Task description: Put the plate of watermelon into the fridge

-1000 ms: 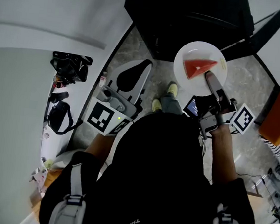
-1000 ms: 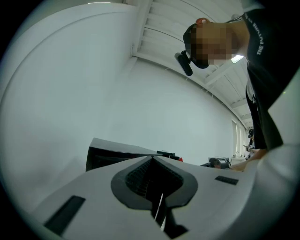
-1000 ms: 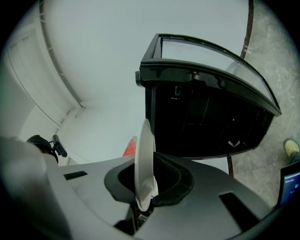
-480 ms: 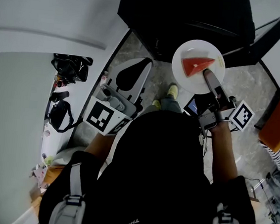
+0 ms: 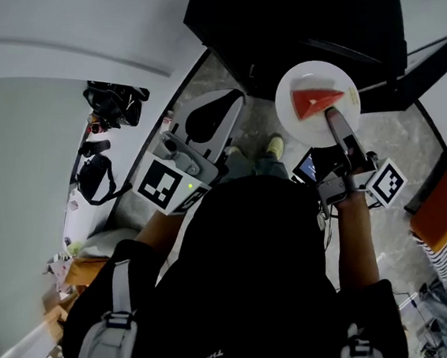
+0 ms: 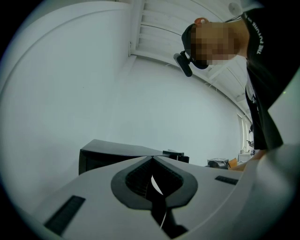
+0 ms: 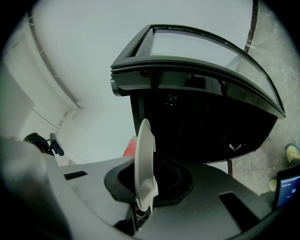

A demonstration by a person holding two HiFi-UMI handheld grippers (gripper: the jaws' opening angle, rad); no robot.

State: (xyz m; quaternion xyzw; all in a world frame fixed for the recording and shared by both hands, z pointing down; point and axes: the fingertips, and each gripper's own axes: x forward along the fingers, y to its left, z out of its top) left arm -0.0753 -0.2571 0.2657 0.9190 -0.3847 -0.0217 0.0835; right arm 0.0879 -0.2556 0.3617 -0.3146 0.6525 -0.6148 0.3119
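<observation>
**Right gripper holds plate at fridge front, left gripper empty**

Right gripper (image 5: 334, 119) (image 7: 143, 183): fingers clamped on the near rim of the plate (image 5: 337, 80) (image 7: 142, 151). The rim sits between the two pads, and the rest of the plate sticks out past the fingertips. The right gripper view shows the plate edge-on, rising straight out of the jaws.

Watermelon (image 5: 316, 101) (image 7: 130, 146): one red wedge lying on the plate just beyond the fingertips. In the right gripper view only a red bit shows to the left of the plate.

Fridge (image 5: 295, 23) (image 7: 201, 126): black, directly ahead of the right fingers, with its dark front facing them. In the head view the far rim of the plate overlaps the fridge's front edge. I can't tell whether the plate is inside yet. The door (image 5: 414, 63) is swung out to the right of the fingertips.

Left gripper (image 5: 230, 102) (image 6: 152, 164): fingers closed together with nothing between them, only a thin bright slit at the seam. It is held level, well left of the plate, with a corner of the fridge beyond its tips.

Floor (image 5: 414, 143): grey stone, under both grippers.

Shoe (image 5: 275, 144): below the right fingers, on the floor.
</observation>
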